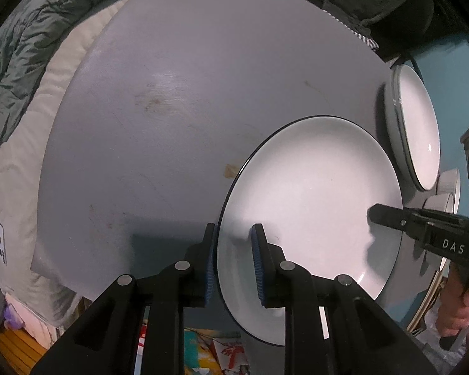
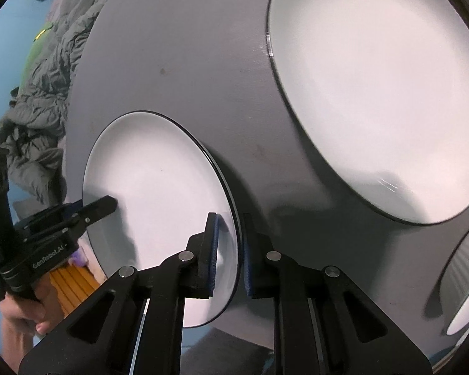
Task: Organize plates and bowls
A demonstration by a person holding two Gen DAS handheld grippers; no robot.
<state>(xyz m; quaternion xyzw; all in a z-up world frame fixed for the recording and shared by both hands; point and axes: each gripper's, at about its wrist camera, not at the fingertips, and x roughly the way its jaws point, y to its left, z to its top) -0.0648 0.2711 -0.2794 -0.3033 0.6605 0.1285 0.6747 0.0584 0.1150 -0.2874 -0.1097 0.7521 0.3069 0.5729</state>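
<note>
left gripper (image 1: 233,261): jaws pinched on left rim of white plate (image 1: 312,206) | right gripper (image 2: 229,254): jaws pinched on its right rim | plate over near edge of grey table (image 1: 178,100) | second plate (image 2: 378,93) farther right, bowl (image 2: 467,281) near right

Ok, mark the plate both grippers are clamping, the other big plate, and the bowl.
held plate (image 1: 312,187), left wrist view, centre of its face.
second plate (image 2: 375,93), right wrist view, middle of its face.
bowl (image 2: 467,278), right wrist view, inner wall.
</note>
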